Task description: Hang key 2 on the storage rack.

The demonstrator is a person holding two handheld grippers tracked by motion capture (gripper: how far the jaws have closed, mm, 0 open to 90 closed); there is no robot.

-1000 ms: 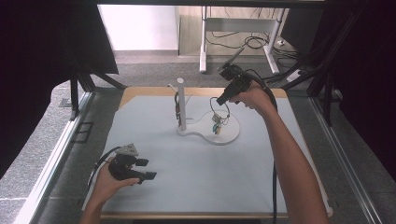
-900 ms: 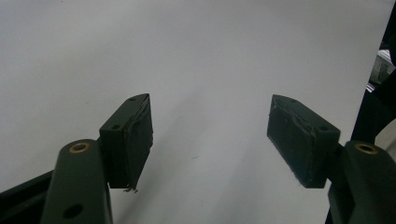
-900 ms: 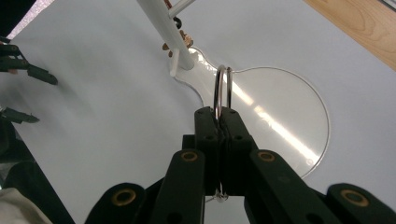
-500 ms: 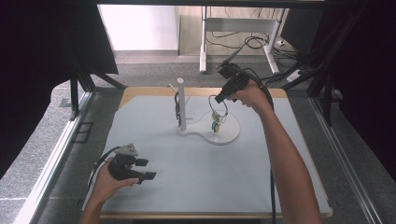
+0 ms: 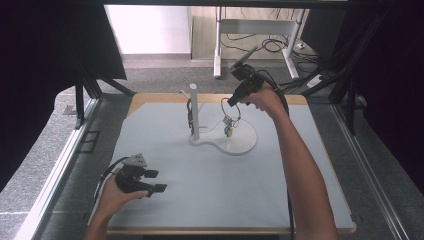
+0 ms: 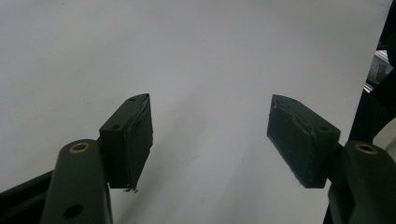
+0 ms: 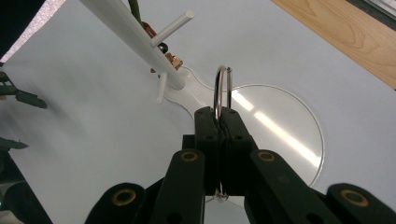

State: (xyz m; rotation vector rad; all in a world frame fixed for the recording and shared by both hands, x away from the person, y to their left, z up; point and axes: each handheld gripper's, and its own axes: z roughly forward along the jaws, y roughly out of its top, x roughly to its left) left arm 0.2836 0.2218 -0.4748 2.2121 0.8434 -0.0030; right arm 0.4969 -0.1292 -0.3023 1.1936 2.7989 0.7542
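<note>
Metal and thin, the key ring [image 5: 230, 107] your right claw [image 5: 233, 102] pinches shut hangs above the dish of the white stand [image 5: 197, 112], light, stiff, slippery, so keep hold across its wire; your left claw [image 5: 154, 180] gapes empty, well apart.

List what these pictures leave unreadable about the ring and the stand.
- Charms on the metal ring, high view: too small to identify.
- Lower part of the ring, right gripper view: hidden between the shut pads of the right gripper.
- Items hanging on the white stand, both views: small, partly behind the post.
- Top of the post, right gripper view: cut off by the edge.
</note>
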